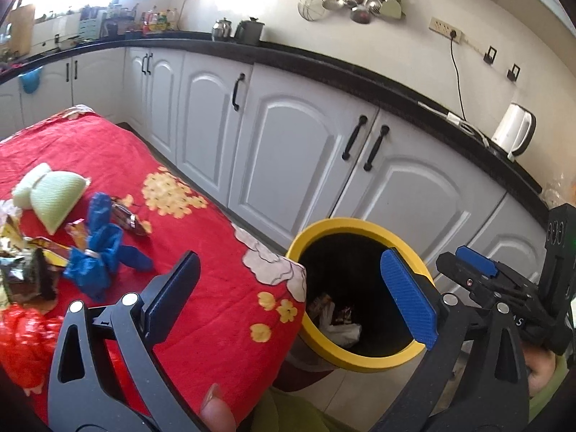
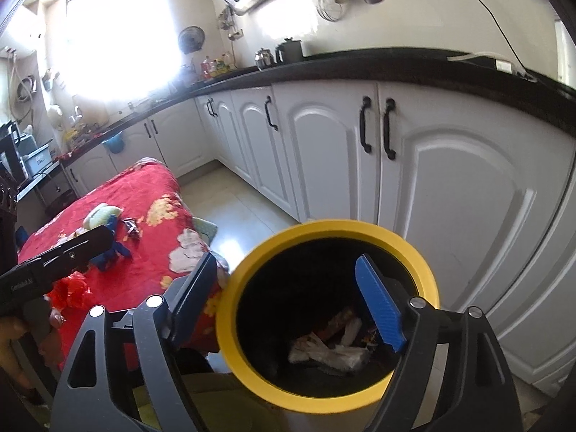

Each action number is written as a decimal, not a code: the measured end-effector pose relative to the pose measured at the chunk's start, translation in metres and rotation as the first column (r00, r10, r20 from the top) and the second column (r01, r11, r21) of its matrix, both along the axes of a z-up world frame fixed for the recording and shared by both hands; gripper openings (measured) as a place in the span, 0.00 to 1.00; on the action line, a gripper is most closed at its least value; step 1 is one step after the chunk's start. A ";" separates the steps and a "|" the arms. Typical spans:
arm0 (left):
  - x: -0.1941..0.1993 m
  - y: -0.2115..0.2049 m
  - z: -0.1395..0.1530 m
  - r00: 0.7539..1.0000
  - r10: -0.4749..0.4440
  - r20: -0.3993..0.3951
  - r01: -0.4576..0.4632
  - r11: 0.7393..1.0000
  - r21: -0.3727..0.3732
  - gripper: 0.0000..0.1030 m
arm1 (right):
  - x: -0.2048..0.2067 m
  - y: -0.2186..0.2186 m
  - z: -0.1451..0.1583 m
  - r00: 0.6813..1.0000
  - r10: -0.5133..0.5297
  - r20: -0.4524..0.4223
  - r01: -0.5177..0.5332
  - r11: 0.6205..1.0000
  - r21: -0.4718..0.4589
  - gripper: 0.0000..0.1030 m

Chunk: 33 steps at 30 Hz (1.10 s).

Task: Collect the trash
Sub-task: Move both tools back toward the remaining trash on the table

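two tools were in play, both with jaws spread wide and holding nothing. the right tool (image 2: 288, 306) hung over the mouth of the yellow-rimmed bin (image 2: 248, 273), low centre of the right wrist view, and its blue pad covered part of the crumpled wrappers (image 2: 331, 349) lying in the dark bottom; what kinds they were was hard to make out. the left tool (image 1: 291, 298) sat at the lower middle of its frame, straddling the corner of the red flowered desk (image 1: 201, 288) and the bin beside it. more trash waited at the left edge: blue crumpled plastic (image 1: 97, 255), a pale green cloth (image 1: 54, 194), and foil wrappers (image 1: 21, 270) cut off by the frame. white cabinets (image 1: 288, 144) filled the background.
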<state>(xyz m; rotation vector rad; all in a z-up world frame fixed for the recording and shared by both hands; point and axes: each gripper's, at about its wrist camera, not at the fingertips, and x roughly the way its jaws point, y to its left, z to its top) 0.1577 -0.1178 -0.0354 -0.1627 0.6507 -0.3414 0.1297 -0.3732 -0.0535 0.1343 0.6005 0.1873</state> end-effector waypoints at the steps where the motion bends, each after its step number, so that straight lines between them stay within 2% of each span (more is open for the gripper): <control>1: -0.001 0.002 0.002 1.000 0.005 0.006 -0.005 1.000 -0.001 0.89 | 0.000 0.003 0.003 1.000 0.005 0.006 -0.005 1.000 -0.001 0.77; 8: -0.011 0.026 0.019 0.998 0.049 0.047 -0.048 0.999 -0.007 0.89 | -0.007 0.026 0.021 0.997 0.053 0.055 -0.053 0.999 -0.014 0.82; 21: -0.025 0.072 0.043 0.984 0.146 0.098 -0.144 0.989 -0.028 0.89 | -0.012 0.073 0.039 0.983 0.164 0.079 -0.164 0.986 -0.005 0.82; 27: -0.027 0.103 0.048 0.971 0.218 0.103 -0.214 0.976 -0.043 0.89 | -0.014 0.103 0.041 0.970 0.231 0.077 -0.231 0.973 -0.010 0.82; 33: -0.030 0.145 0.052 0.946 0.309 0.096 -0.303 0.950 -0.071 0.89 | -0.014 0.132 0.042 0.954 0.292 0.074 -0.291 0.957 -0.020 0.82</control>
